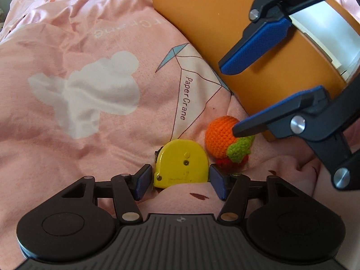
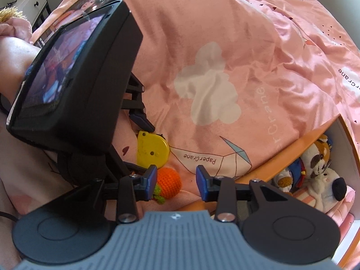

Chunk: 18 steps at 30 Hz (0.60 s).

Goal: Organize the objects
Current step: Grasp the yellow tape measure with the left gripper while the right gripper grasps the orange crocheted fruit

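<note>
A yellow tape measure (image 1: 180, 164) lies flat on the pink duvet (image 1: 90, 123). My left gripper (image 1: 180, 181) points down over it, a blue pad on each side with a thin gap at both, so it is open. Just right of it lies a crocheted orange toy (image 1: 219, 135) with a green leaf and a red part. In the right wrist view my right gripper (image 2: 176, 183) is open around the crocheted toy (image 2: 169, 182); the toy sits by the left pad, clear of the right one. The tape measure (image 2: 153, 148) shows beyond it, under the left gripper (image 2: 145, 147).
An orange storage box (image 1: 202, 22) stands at the right, its rim (image 2: 292, 148) near the right gripper (image 1: 230, 99); plush dogs (image 2: 317, 164) fill it. A person's arm (image 2: 13, 63) and a white drawer unit (image 2: 29, 0) sit far left. The duvet is rumpled.
</note>
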### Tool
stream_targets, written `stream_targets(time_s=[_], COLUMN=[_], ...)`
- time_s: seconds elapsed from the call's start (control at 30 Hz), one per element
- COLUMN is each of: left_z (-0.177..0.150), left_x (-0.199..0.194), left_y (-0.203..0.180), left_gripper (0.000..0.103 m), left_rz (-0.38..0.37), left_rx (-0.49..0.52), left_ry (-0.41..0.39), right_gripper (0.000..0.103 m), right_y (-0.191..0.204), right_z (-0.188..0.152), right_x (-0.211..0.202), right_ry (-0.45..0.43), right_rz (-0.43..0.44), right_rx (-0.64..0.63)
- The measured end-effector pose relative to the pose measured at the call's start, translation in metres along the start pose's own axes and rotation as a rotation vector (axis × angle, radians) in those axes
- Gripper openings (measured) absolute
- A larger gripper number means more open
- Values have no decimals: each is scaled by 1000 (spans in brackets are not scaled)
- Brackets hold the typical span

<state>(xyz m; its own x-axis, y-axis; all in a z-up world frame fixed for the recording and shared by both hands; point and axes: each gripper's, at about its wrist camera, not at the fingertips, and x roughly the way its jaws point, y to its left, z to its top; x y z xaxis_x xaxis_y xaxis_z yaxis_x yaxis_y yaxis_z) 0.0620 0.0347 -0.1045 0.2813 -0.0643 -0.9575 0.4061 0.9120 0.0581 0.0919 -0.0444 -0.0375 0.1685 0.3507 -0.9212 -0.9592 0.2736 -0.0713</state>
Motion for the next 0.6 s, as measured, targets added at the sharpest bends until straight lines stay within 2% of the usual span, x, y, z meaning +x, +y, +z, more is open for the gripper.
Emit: stream_targets(time_s=[0.07, 0.1, 0.37, 0.6], left_z=[-1, -2, -13, -30], left_x=[3, 3, -13, -39], left_y=[1, 2, 6, 22], left_gripper=[68, 63, 62, 62], left_rz=[-3, -9, 22, 41], left_rx=[-11, -15, -65, -116], left_ry=[0, 0, -29, -83], right_gripper=[40, 40, 42, 42], right_y=[0, 1, 3, 7], right_z=[1, 1, 4, 13], right_x=[3, 3, 4, 9], right_ry=[14, 17, 53, 118], right_rz=[3, 1, 0, 22], right_rx=[-3, -9, -24, -90])
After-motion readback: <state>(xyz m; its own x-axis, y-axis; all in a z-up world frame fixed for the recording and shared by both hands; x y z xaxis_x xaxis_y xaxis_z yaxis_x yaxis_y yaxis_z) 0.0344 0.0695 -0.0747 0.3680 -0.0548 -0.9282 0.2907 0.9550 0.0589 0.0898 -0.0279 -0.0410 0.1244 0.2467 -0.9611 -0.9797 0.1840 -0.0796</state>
